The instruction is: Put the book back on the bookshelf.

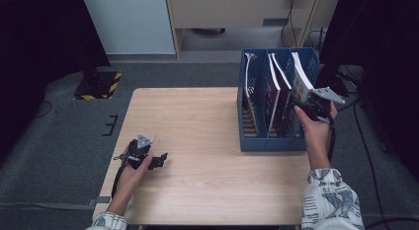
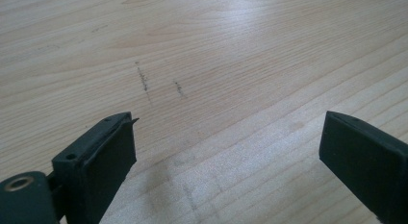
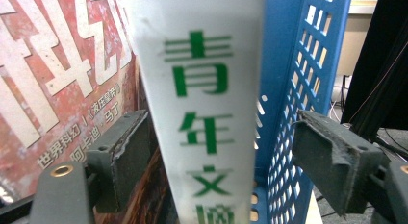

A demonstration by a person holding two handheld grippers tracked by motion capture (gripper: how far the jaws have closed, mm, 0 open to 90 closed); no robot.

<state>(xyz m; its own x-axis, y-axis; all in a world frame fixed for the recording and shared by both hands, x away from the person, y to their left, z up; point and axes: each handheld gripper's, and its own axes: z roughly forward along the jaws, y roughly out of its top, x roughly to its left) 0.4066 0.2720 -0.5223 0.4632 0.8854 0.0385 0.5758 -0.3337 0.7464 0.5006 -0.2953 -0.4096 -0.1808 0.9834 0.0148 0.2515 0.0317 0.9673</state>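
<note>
My right gripper (image 3: 219, 156) is spread open around the white book spine (image 3: 202, 89) in the blue file rack (image 1: 252, 141) — not pinching it. Left gripper (image 2: 226, 156) open over the table (image 2: 216, 51).

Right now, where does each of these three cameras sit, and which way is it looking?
High view: above the person's side, looking down on the table; forearms and both tools show.
Left gripper view: rides the left tool, facing bare tabletop between open jaws.
Right gripper view: rides the right tool, facing a white book spine between its jaws.
Shared: high and right gripper views both show the blue file rack.
</note>
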